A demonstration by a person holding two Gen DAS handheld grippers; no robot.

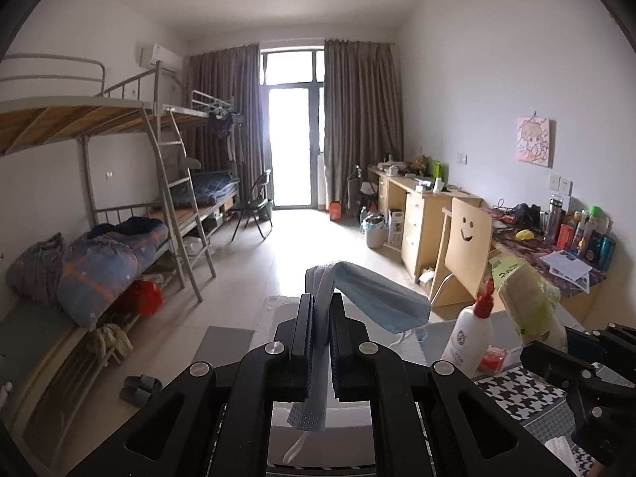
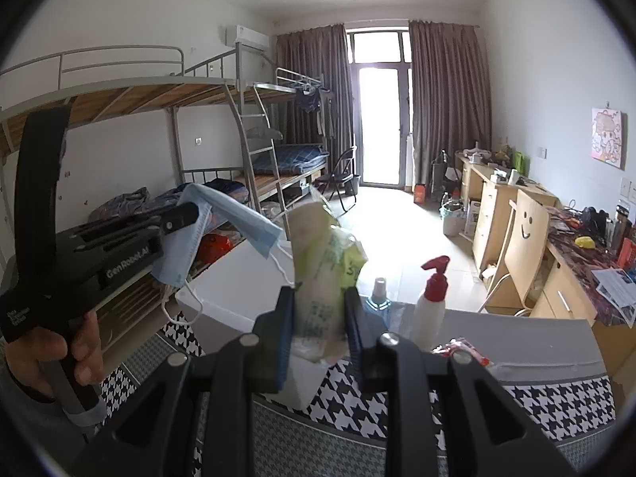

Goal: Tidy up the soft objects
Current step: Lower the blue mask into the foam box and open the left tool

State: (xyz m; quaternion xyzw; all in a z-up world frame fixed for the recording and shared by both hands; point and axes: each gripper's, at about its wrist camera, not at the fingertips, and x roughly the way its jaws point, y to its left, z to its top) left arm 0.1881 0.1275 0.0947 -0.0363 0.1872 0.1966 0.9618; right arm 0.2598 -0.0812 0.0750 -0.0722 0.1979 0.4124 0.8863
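Both grippers raised, each holding a soft item.

The left gripper (image 1: 321, 310) pinches a blue face mask (image 1: 373, 298), which droops toward 3 o'clock. The right gripper (image 2: 318, 314) clamps a green-and-white soft pack (image 2: 322, 274), possibly tissues; a red-capped bottle (image 2: 431, 302) stands at its 3 o'clock on the houndstooth-covered table (image 2: 556, 405).

2 wrist views, facing window (image 1: 292, 127), side-by-side

Both grippers are matte black with silver round screws. The left gripper (image 2: 181, 218) bears white "GenRobot.AI" lettering; beneath it, a bare-skinned hand (image 2: 59, 353) meets a grey sleeve (image 2: 24, 409).
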